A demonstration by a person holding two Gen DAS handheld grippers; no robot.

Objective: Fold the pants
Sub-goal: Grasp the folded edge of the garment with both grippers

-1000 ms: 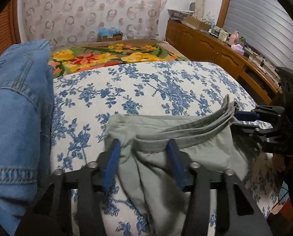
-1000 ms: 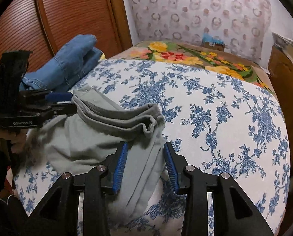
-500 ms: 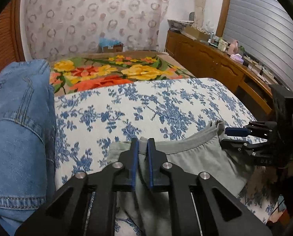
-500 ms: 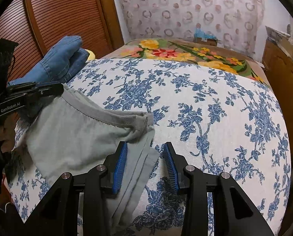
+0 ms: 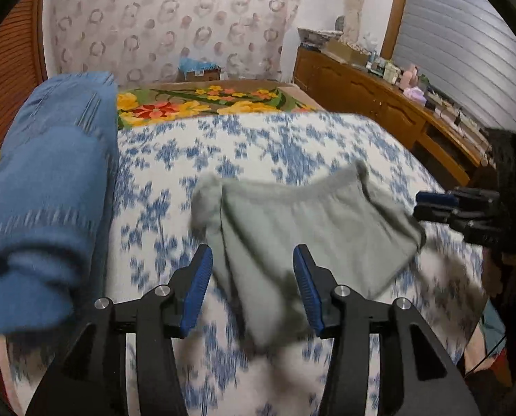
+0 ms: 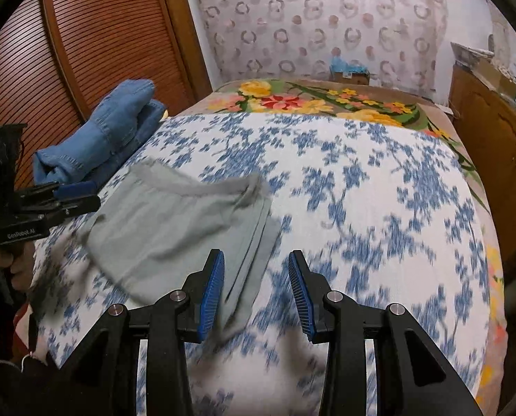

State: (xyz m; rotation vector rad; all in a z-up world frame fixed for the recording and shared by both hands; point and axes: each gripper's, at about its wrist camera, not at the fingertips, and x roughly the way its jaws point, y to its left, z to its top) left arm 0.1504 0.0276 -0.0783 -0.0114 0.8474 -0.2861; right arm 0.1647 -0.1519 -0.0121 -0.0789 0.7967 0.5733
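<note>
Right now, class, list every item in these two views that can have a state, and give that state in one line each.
Grey-green pants: folded, lying on the bed, not gripped.
Blue jeans: folded, at the bed's left edge.
Left tongs: open, over the pants.
Right tongs: open, empty, at the pants' right edge.
Floral bedspread: spread over the bed.

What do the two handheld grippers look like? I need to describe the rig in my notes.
Both are matte black plastic. The left gripper and right gripper each carry two angular fingers with ribbed blue pads and silver pivot screws. Seen from the right wrist view, the left gripper's body bears white "GenRobot.AI" lettering. No sleeves are clearly visible.
</note>
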